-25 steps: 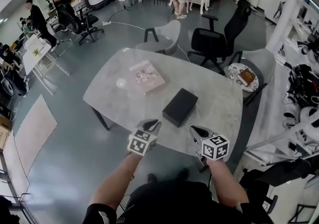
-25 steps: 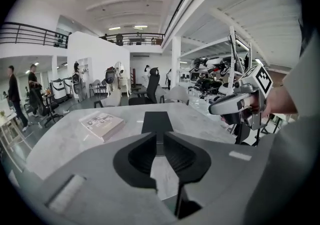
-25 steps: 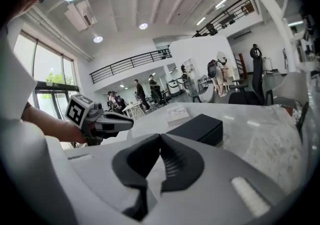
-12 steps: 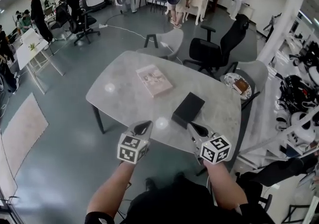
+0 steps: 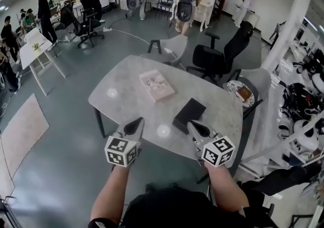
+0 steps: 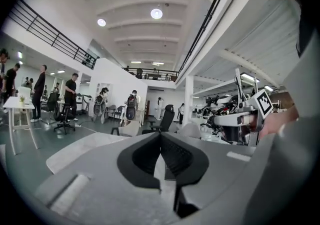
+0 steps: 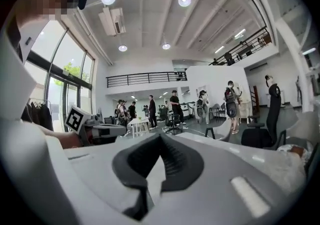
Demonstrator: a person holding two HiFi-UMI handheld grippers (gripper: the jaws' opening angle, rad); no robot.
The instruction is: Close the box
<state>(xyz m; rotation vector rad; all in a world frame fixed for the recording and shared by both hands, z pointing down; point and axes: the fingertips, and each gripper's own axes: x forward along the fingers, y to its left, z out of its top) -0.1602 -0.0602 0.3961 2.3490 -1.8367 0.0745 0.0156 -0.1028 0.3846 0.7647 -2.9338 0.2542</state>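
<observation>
A: Where was the black box (image 5: 189, 114)?
B: On the surface (image 5: 121, 103), lid down, just beyond the right tongs (image 5: 194, 126); left tongs (image 5: 135, 123) alongside. Both tongs were pressed together, holding nothing

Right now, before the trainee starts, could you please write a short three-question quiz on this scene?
1. True or false: the black box lies on the table with its lid down.
2. What lies on the table beside the box, farther from the person? A) a pink book B) a mug C) a laptop
3. Fill in: the left gripper and the right gripper each have their jaws ____, holding nothing.
Key: 1 true; 2 A; 3 shut.
</observation>
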